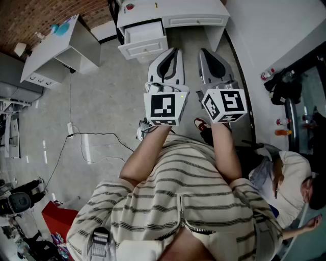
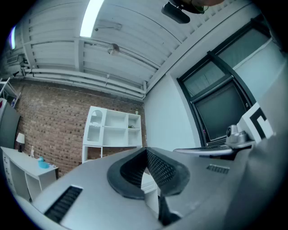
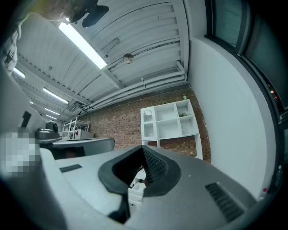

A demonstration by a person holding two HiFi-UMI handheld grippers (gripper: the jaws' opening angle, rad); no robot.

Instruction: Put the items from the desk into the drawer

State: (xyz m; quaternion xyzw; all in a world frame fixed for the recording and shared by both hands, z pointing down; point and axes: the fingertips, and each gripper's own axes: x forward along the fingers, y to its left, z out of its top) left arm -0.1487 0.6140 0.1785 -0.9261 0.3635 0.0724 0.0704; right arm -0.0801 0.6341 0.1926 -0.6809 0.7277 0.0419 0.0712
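No legible text, brand, number anywhere; left marker cube [image 1: 164, 108], right marker cube [image 1: 226, 104]: square patterns only.

Matt grey plastic left gripper [image 2: 146, 157], rough red brick wall [image 2: 49, 121], smooth white-painted desk [image 1: 183, 7]

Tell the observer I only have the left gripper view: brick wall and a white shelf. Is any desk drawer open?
Observer: Yes. In the head view a drawer of the white desk stands pulled out.
Operator: Is the right claw carrying anything?
Observer: No, the right claw is shut on nothing.
Operator: Anything on the desk?
Observer: One small red thing on the desktop above that drawer; too small to name.
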